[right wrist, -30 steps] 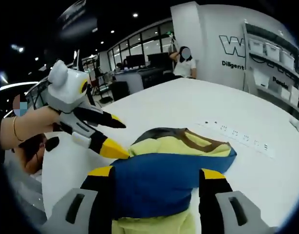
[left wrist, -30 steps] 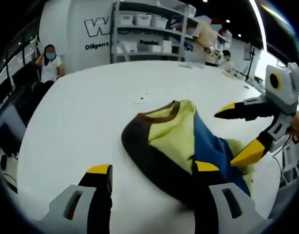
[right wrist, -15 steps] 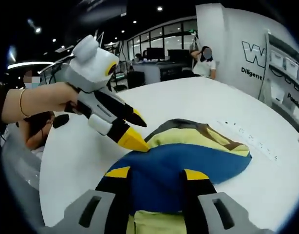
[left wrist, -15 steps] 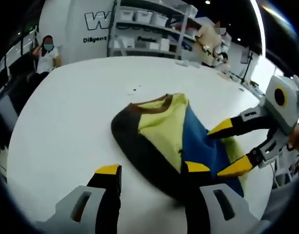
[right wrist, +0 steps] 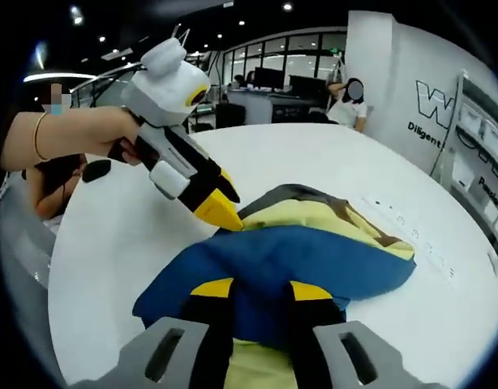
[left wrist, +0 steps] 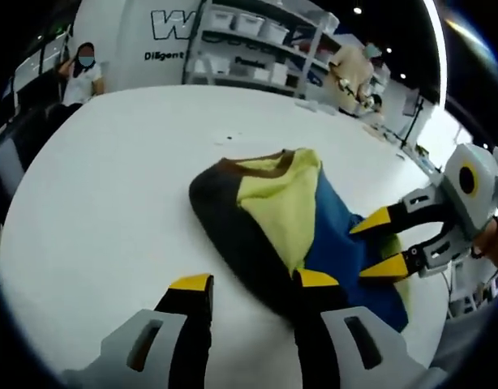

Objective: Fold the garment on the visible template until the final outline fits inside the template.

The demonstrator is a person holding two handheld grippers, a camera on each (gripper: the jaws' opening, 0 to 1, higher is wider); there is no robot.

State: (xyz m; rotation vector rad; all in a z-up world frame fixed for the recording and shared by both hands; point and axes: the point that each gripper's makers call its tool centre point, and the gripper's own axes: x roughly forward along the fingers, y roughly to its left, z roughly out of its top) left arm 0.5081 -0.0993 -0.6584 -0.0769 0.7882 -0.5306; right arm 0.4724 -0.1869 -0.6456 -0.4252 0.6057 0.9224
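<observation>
The garment (left wrist: 277, 207), yellow-green with a blue panel, dark sides and a brown collar, lies bunched on the white table (left wrist: 111, 186). My left gripper (left wrist: 252, 282) is open; its right jaw rests over the garment's dark near edge and its left jaw is over bare table. In the right gripper view a hand holds the left gripper (right wrist: 221, 203), whose tips touch the garment's (right wrist: 314, 259) dark edge. My right gripper (right wrist: 261, 289) is open at about half width, with blue fabric between its jaws. The right gripper (left wrist: 380, 245) comes in from the right over the blue panel.
A white strip with small dark marks (right wrist: 411, 231) lies on the table beyond the garment. Shelves with white bins (left wrist: 257, 44) stand behind the table. One person sits at the far side (left wrist: 80, 74), and others work at the back right (left wrist: 354, 73).
Both grippers' jaws have narrowed step by step. The right gripper's jaws have come in around the blue fabric. The left gripper has moved in onto the garment's dark edge.
</observation>
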